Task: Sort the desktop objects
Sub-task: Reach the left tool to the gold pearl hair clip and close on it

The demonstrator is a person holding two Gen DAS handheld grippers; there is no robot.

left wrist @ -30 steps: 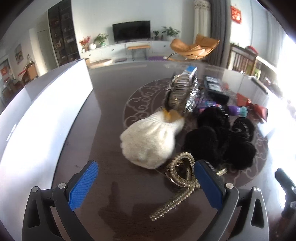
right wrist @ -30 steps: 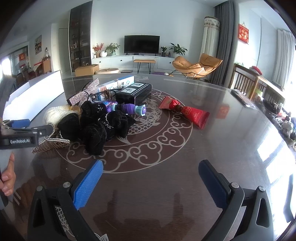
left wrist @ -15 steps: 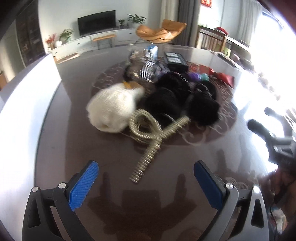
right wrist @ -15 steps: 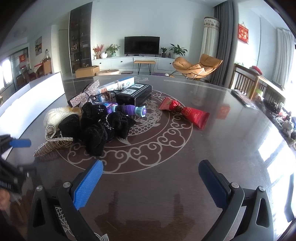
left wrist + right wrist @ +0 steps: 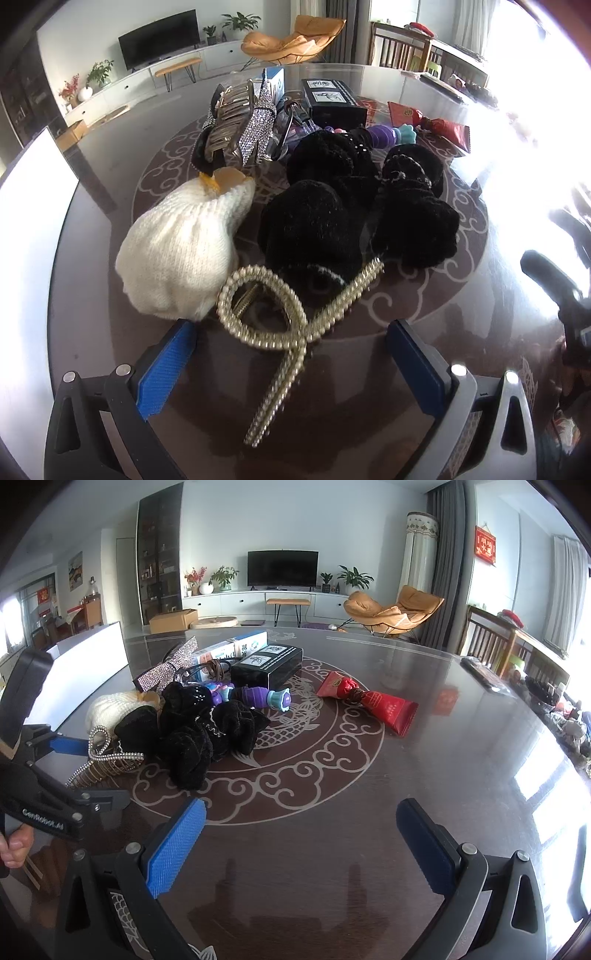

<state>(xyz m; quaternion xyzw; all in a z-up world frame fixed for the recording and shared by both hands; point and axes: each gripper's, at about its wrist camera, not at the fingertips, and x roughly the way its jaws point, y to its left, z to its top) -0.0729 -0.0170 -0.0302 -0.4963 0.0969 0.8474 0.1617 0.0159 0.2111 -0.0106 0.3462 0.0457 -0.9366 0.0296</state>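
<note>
A pearl-studded hair clip (image 5: pixel 280 321) lies on the dark round table (image 5: pixel 92 332), and its long end reaches between the jaws of my open left gripper (image 5: pixel 291 354). Behind it sit a white knitted pouch (image 5: pixel 184 243), black scrunchies (image 5: pixel 369 206) and rhinestone clips (image 5: pixel 243 122). In the right wrist view the same pile (image 5: pixel 207 727) lies to the left, with the pearl clip (image 5: pixel 103 760) beside the left gripper (image 5: pixel 70 771). My right gripper (image 5: pixel 299 838) is open and empty above bare table.
A black box (image 5: pixel 269 664), a blue-white carton (image 5: pixel 236 648), a purple toy (image 5: pixel 258 696) and a red packet (image 5: pixel 373 705) lie on the table. A white panel (image 5: pixel 85 664) stands along the left edge. Chairs (image 5: pixel 487 642) stand at the right.
My left gripper has swung around the pile and moved in close, so the pearl clip now lies between its open jaws. The right gripper has not moved.
</note>
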